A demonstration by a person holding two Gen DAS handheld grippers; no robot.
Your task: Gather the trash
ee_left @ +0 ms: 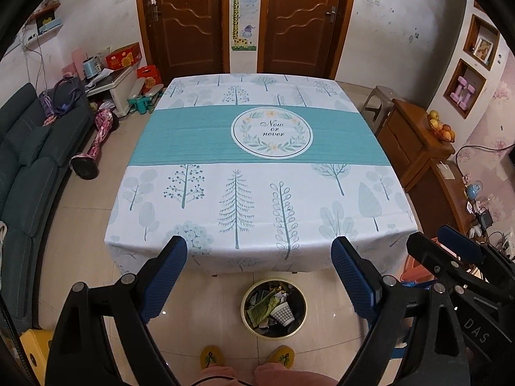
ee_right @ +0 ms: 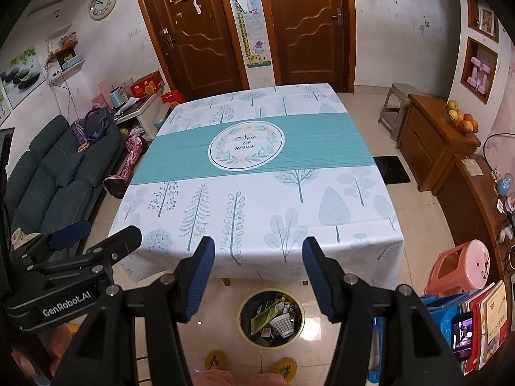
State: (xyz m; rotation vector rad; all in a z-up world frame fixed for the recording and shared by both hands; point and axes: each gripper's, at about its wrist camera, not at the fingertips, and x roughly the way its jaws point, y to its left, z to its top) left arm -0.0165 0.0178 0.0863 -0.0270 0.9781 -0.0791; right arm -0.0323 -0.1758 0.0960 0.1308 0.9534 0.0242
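**Left wrist view: bench cloth reads "Now or never", bin on the floor**

Left wrist and right wrist views both look down over a bench (ee_left: 257,193) under a white cloth printed with pale trees, crossed by a teal band whose round wreath emblem (ee_left: 272,131) reads "Now or never". The left gripper (ee_left: 259,276) holds its blue-padded fingers wide apart with nothing between them; its body carries "GenRobot.AI" in the right wrist view. The right gripper (ee_right: 258,276) has its fingers apart too, less widely, also empty; "DAS" shows on its side. A round trash bin (ee_left: 274,309), holding wrappers and a checked paper cup, stands on the glossy tiled floor just before the bench's near edge, ahead of two yellow slippers (ee_left: 247,357). Behind stand two brown doors, a dark sofa and a wall clock (ee_right: 102,2).
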